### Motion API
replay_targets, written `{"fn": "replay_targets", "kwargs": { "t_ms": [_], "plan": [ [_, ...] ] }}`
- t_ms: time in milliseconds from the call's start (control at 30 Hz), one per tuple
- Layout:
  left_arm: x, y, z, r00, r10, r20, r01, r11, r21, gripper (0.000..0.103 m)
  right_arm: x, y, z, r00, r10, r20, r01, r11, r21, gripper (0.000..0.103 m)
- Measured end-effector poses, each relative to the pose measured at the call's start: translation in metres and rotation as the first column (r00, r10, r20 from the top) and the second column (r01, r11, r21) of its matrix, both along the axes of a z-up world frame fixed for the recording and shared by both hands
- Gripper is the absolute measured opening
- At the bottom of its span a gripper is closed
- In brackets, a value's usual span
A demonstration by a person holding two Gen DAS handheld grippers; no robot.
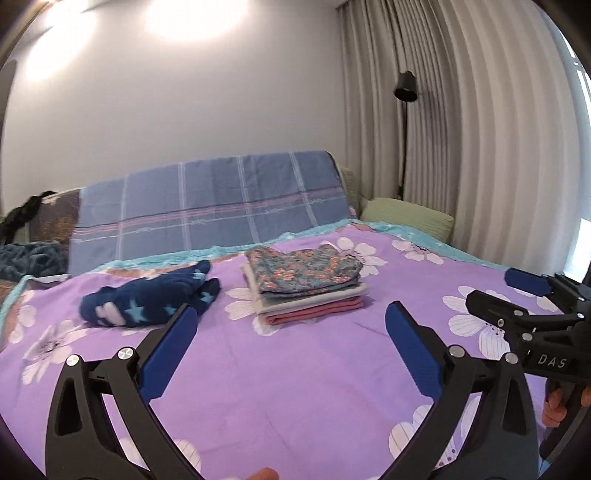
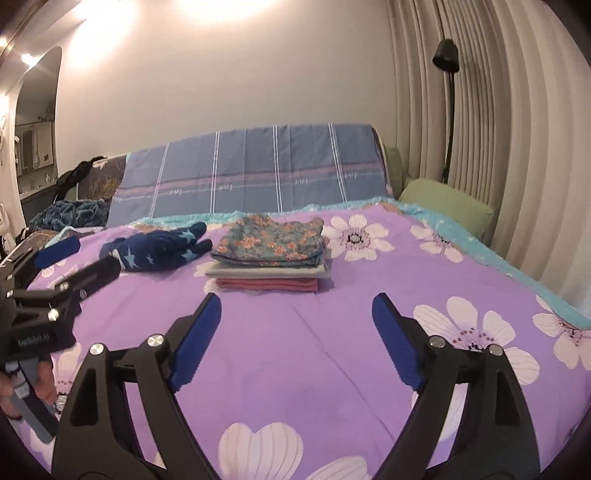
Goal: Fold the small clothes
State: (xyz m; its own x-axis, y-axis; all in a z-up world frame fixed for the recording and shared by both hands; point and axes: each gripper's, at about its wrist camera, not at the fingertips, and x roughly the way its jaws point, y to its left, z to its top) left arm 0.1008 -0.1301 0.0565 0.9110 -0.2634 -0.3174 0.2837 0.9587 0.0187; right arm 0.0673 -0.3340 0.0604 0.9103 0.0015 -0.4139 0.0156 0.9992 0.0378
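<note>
Folded stack (image 1: 306,284); apparently unfolded garment (image 1: 147,299)

Light: indoor, moderately bright; overexposed glare patches on the wall (image 1: 192,14) at top centre and upper left of both views. Daylight strip at the right edge of the left view, past the curtain (image 1: 480,147).
Shadows: soft, faint, under the clothes stack (image 2: 267,258).
Colour: left view cooler, right view warmer.
Distortion: strong fisheye; curtain folds and lamp (image 2: 447,59) pole bow near the right edge; black corners.
Focus: mild softness throughout; the neighbouring claw at each frame's side is blurred.
</note>
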Motion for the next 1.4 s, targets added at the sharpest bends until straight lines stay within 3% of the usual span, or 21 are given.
{"fn": "replay_targets", "kwargs": {
  "t_ms": [133, 333, 400, 467, 567, 700, 800, 1400],
  "plan": [
    [-0.031, 0.008, 0.005, 0.999, 0.049, -0.009, -0.049, 0.998, -0.030, 0.102, -0.021, 0.004, 0.004, 0.999, -0.041, -0.002, 0.041, 0.999, 0.022, 0.094],
    [-0.073, 0.008, 0.009, 0.996, 0.084, 0.043, -0.084, 0.996, 0.008, 0.102, -0.043, 0.004, -0.001, 0.997, -0.079, -0.015, 0.079, 0.995, 0.055, 0.101],
    [-0.086, 0.011, 0.008, 0.985, 0.159, 0.067, -0.160, 0.987, 0.006, 0.102, -0.048, 0.005, -0.001, 0.996, -0.093, -0.013, 0.093, 0.995, 0.041, 0.101],
    [-0.090, 0.014, 0.007, 0.980, 0.195, 0.039, -0.194, 0.981, -0.006, 0.102, -0.053, 0.007, 0.000, 0.995, -0.101, -0.007, 0.101, 0.994, 0.028, 0.101],
    [-0.095, 0.018, 0.007, 0.988, 0.157, 0.000, -0.157, 0.987, -0.042, 0.102, -0.058, 0.010, 0.000, 0.995, -0.098, -0.011, 0.098, 0.995, 0.021, 0.101],
    [-0.100, 0.014, 0.007, 0.987, 0.155, 0.038, -0.156, 0.988, 0.011, 0.102, -0.066, 0.016, 0.002, 0.996, -0.085, -0.009, 0.085, 0.996, 0.012, 0.101],
    [-0.099, 0.014, 0.005, 0.992, 0.126, 0.015, -0.126, 0.992, 0.019, 0.102, -0.070, 0.019, 0.003, 0.996, -0.090, 0.002, 0.090, 0.996, -0.006, 0.101],
    [-0.091, 0.009, -0.004, 0.988, 0.148, -0.054, -0.146, 0.989, 0.036, 0.102, -0.079, 0.017, 0.002, 0.997, -0.078, -0.011, 0.078, 0.997, -0.009, 0.101]
  ]
}}
